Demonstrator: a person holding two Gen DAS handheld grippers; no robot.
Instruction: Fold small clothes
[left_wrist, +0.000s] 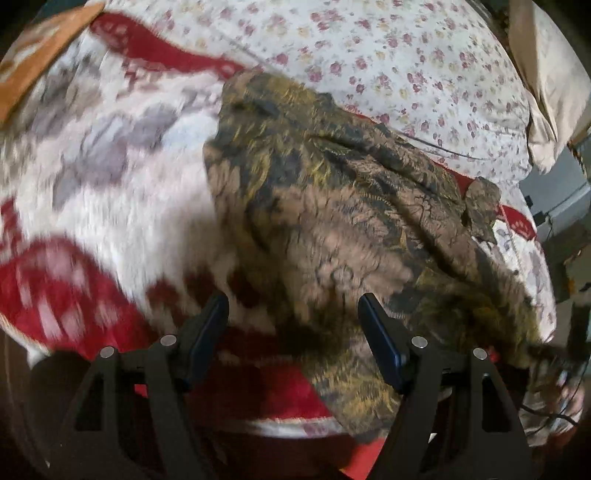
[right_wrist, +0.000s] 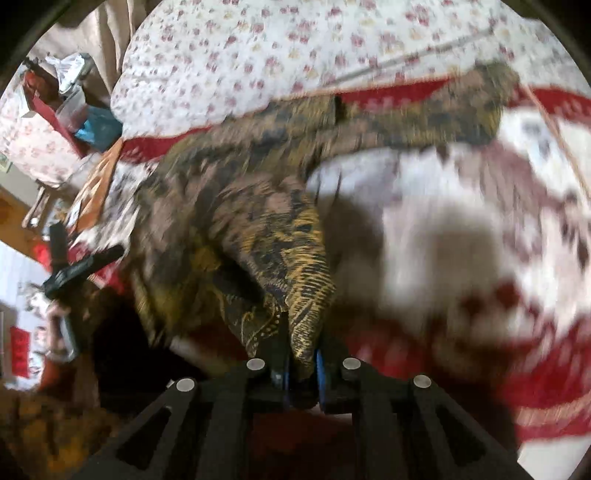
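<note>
From my left wrist camera, my left gripper (left_wrist: 291, 314) hangs with its jaws spread wide and nothing between the pads, poised above the near edge of the brown-and-yellow patterned garment (left_wrist: 332, 206). The garment lies rumpled on the red-and-white blanket (left_wrist: 92, 192), its far end reaching toward the floral sheet (left_wrist: 388, 59) beyond it. An orange patterned item (left_wrist: 40, 59) sits past the blanket, well to the left of the garment and cut off by the lens rim. At the garment's lower right corner, blurred and half out of frame, a dark shape and a hand seem to grip the cloth; I cannot make out more. Much of the blanket is smeared by motion. From my right wrist camera, my right gripper (right_wrist: 301, 373) is clenched on a bunched fold of the garment (right_wrist: 229, 229), the cloth pinched between the blue pads and rising toward the lens. The rest of the garment stretches away from the grip across the blanket (right_wrist: 480, 229), one long part running toward the floral sheet (right_wrist: 258, 55). Left of the garment my left gripper (right_wrist: 77, 258) shows as a dark, blurred shape with its fingers apart. Beyond that, left of the garment, lies cluttered bedside stuff (right_wrist: 70, 110), too blurred to name. The blanket's pattern right of the garment is unreadable.
</note>
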